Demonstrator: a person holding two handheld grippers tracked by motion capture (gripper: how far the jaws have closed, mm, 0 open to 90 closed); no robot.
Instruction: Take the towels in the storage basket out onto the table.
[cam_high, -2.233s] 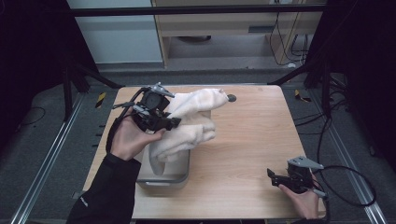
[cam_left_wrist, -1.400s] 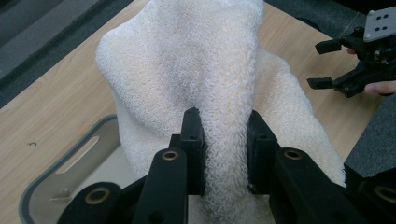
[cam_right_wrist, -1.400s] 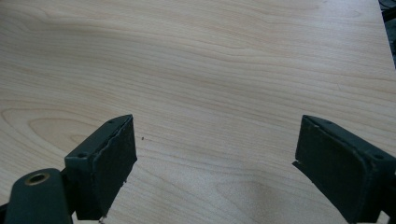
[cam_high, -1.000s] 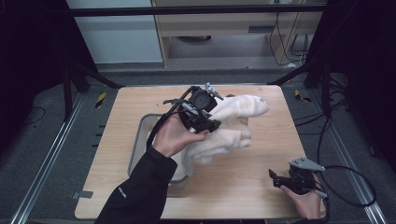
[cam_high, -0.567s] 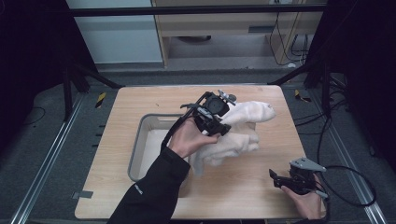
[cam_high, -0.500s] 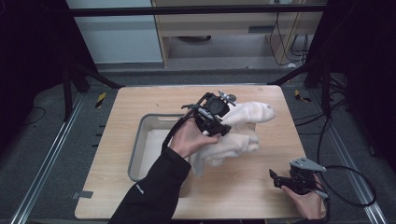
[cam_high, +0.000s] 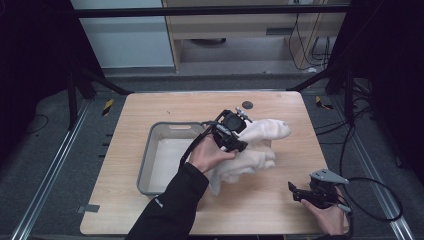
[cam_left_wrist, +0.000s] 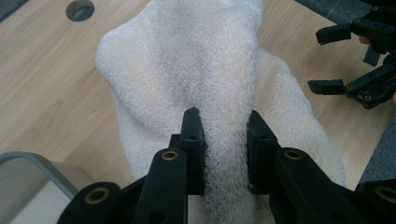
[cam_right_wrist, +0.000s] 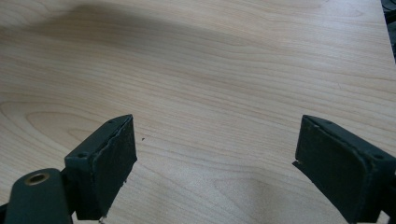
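The desk (cam_high: 150, 115) carries the whole job: a pale wooden top with a small dark hole (cam_high: 247, 104) near its far edge. On its left half sits the grey tray (cam_high: 145, 165), a shallow tub with rounded corners, its floor bare where I can see it.

The white towel (cam_high: 260, 145) lies bunched just right of the tray, one end trailing toward the tray's near corner, the other pointing to the far right. It rests mostly on the wood, so I judge the work in hand to be laying it out on the open desk, where there is room to spread it.

My left claw (cam_left_wrist: 224, 128) is clenched on a raised ridge of the towel; in the left gripper view the terry pile bulges up between the two pads. Pinching a fold rather than a flat layer gives a firm hold on soft cloth and lets the rest hang or drag freely. In the high view this claw (cam_high: 235, 134) sits over the middle of the bundle.

My right claw (cam_right_wrist: 215, 154) is released, jaws wide, hovering over bare wood near the front right corner (cam_high: 312, 192), well apart from the towel. It is probably parked there to take a free edge, though no edge is clear enough to pick out.
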